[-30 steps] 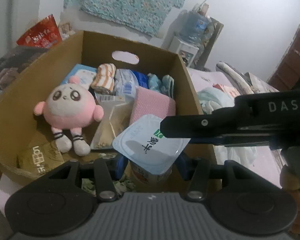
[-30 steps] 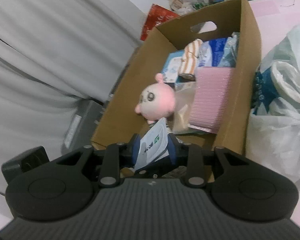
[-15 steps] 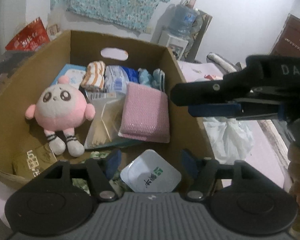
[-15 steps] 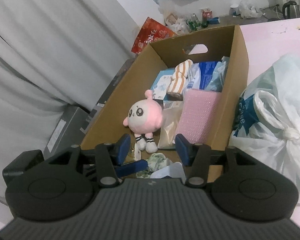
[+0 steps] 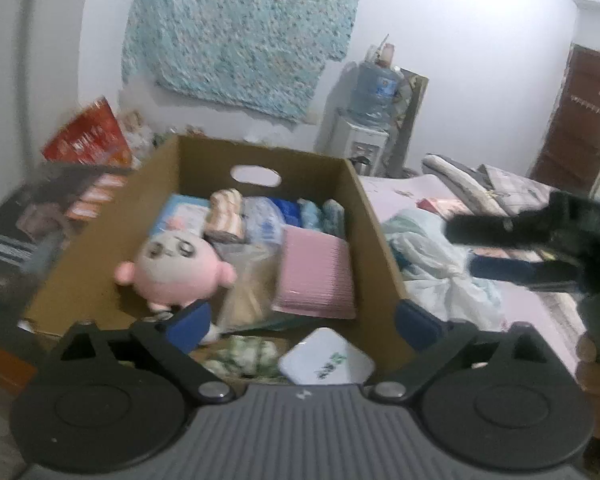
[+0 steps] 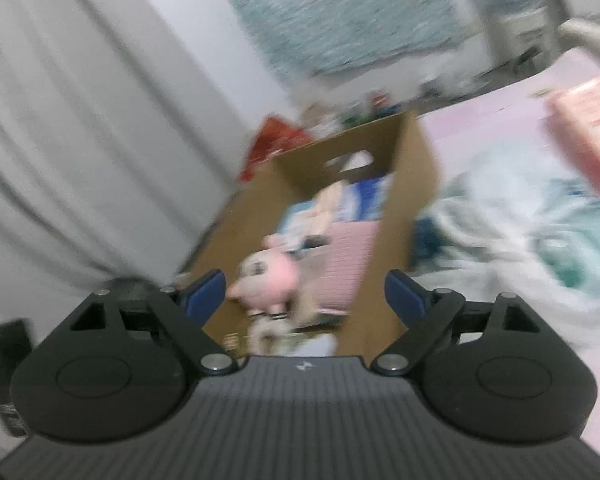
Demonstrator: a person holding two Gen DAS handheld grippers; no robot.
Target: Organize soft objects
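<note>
Blur smears nearly everything in the right wrist view, so only shapes read there. The open brown cardboard box [image 5: 374,236] runs lengthwise from near to far. Inside, the white square-lidded plastic tub [image 5: 326,361] sits in the near right corner, partly cut off by the left gripper [image 5: 306,322], and the round pink plush doll [image 5: 176,268] faces us at left. Both the left one and the right gripper [image 6: 305,294] are spreading wide, nothing between the pads.
</note>
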